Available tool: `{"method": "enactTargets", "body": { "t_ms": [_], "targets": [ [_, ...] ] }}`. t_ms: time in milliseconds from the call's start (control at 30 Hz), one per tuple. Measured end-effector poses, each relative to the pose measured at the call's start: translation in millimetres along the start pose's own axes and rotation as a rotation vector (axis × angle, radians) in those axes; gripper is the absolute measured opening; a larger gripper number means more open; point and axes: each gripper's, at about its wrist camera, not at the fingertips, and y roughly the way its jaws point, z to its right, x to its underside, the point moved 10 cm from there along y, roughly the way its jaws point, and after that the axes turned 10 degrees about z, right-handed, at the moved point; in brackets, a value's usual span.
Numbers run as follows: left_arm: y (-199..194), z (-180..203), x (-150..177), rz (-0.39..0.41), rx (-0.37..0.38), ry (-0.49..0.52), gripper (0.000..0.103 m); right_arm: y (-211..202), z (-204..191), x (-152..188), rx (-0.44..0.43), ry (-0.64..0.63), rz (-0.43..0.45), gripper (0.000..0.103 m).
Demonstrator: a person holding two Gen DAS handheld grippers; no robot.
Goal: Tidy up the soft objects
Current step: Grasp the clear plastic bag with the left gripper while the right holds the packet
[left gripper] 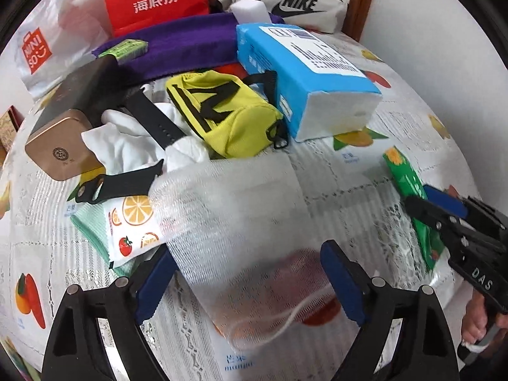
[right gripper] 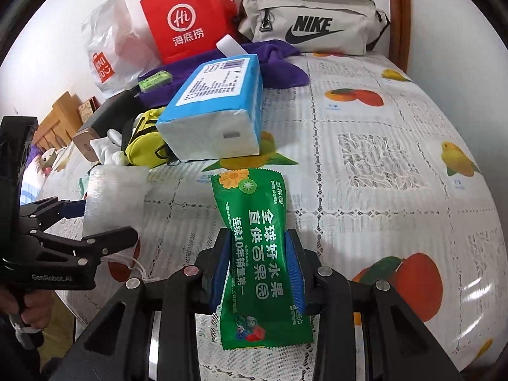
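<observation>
Two grippers work over one table (right gripper: 397, 165), which is covered by a white lace-patterned cloth printed with fruit and stands against a pale wall; a wooden post rises at the far right corner. Your right gripper (right gripper: 257, 266) has its blue pads pressed against both sides of one green wet-wipes packet (right gripper: 257, 238), which points away from you toward the middle of the table. Your left gripper (left gripper: 250, 273) has its fingers spread on either side of one white mesh pouch (left gripper: 241, 222); whether the pads actually touch it cannot be told. At the far edge you have, one of each: a red paper bag (right gripper: 187, 16), a clear plastic bag (right gripper: 108, 50), and a grey Nike pouch (right gripper: 311, 22). In front of these lie one purple towel (left gripper: 187, 47), one blue tissue pack (right gripper: 216, 104), one yellow pouch (left gripper: 222, 111), one white cloth (left gripper: 127, 146), one black strap (left gripper: 152, 117), one gold-ended box (left gripper: 60, 139) and one fruit-printed sachet (left gripper: 133, 225).
</observation>
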Motion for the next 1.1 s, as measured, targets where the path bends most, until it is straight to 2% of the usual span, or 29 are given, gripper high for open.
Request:
{"method": "enactTargets", "body": {
  "t_ms": [33, 100, 167, 200, 267, 333, 367, 500, 800, 1100],
  "targets": [
    [-0.1, -0.4, -0.5, 0.006, -0.006, 0.003, 0.087, 0.8, -1.2, 0.5, -0.001, -0.002, -0.001, 0.034],
    [-2.1, -1.5, -1.5, 0.034, -0.039, 0.047, 0.072, 1.0, -4.3, 0.5, -0.002, -0.009, 0.000, 0.034],
    [-6.2, 3.7, -1.5, 0.056, -0.001, 0.074, 0.049, 1.7, -9.8, 0.7, -0.013, -0.017, -0.002, 0.034],
    [-7.8, 3.4, -1.0, 0.057, 0.005, 0.070, 0.042, 1.8, -11.8, 0.9, -0.015, -0.020, -0.002, 0.034],
    [-12.2, 1.8, -0.2, 0.050, 0.059, 0.036, 0.018, 2.1, -16.7, 1.2, -0.017, -0.031, -0.002, 0.034],
    [-15.6, 2.2, 0.8, 0.042, 0.114, 0.003, 0.009, 1.8, -23.2, 0.8, -0.022, -0.039, 0.001, 0.034],
    [-19.5, 1.9, 0.5, 0.051, 0.138, -0.003, 0.008, 1.8, -25.2, 0.8, -0.026, -0.040, 0.002, 0.034],
    [-35.8, 1.6, -2.4, 0.097, 0.151, 0.015, 0.006, 2.2, -34.0, 3.0, -0.026, -0.049, -0.007, 0.034],
    [-68.1, -18.6, -7.4, 0.164, 0.176, -0.048, 0.005, -6.8, -44.4, -1.6, -0.010, -0.061, 0.007, 0.034],
    [-77.8, -76.7, -7.1, 0.183, 0.093, -0.151, 0.005, -6.6, -44.7, -6.8, 0.011, -0.053, 0.004, 0.032]
  ]
}}
